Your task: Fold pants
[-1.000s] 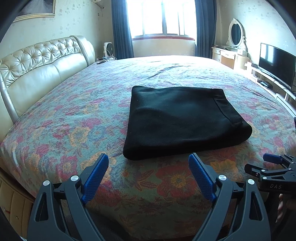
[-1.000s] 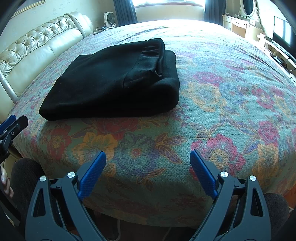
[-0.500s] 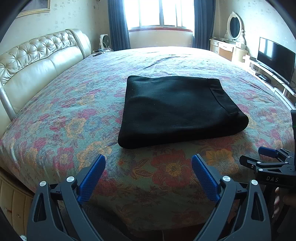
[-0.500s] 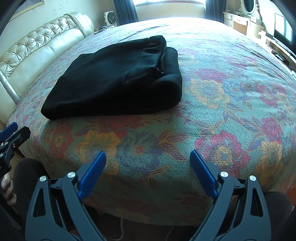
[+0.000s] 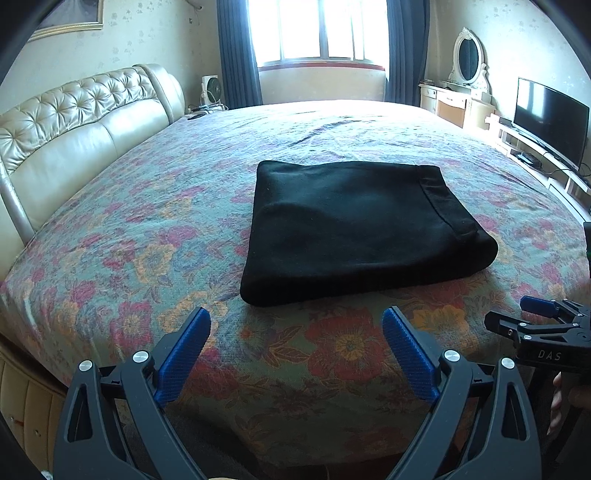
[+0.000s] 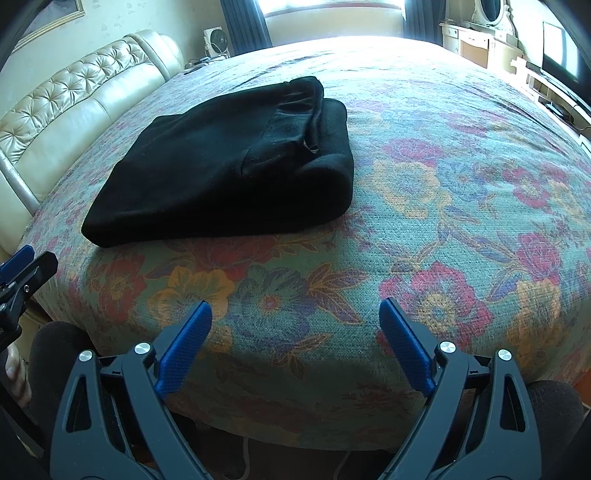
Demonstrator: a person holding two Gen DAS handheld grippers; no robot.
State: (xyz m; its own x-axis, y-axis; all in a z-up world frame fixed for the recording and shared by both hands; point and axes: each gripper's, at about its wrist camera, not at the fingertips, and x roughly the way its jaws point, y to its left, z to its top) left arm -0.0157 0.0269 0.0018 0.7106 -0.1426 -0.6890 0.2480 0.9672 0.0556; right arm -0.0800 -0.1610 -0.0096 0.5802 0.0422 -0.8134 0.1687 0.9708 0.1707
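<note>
The black pants [image 5: 354,225] lie folded into a thick rectangle on the floral bedspread [image 5: 147,229], waistband to the right. They also show in the right wrist view [image 6: 229,166], at upper left. My left gripper [image 5: 295,325] is open and empty, held near the bed's front edge, short of the pants. My right gripper [image 6: 295,317] is open and empty, over the bed's front edge to the right of the pants. It shows at the right edge of the left wrist view [image 5: 535,317].
A tufted cream headboard [image 5: 74,125] runs along the left. A window with dark curtains [image 5: 317,33] is at the back. A vanity with an oval mirror [image 5: 469,62] and a TV [image 5: 550,118] on a low stand are at the right.
Both grippers have drawn back and risen slightly from the bed; the pants look farther off. The pants have not moved. Both grippers stay open.
</note>
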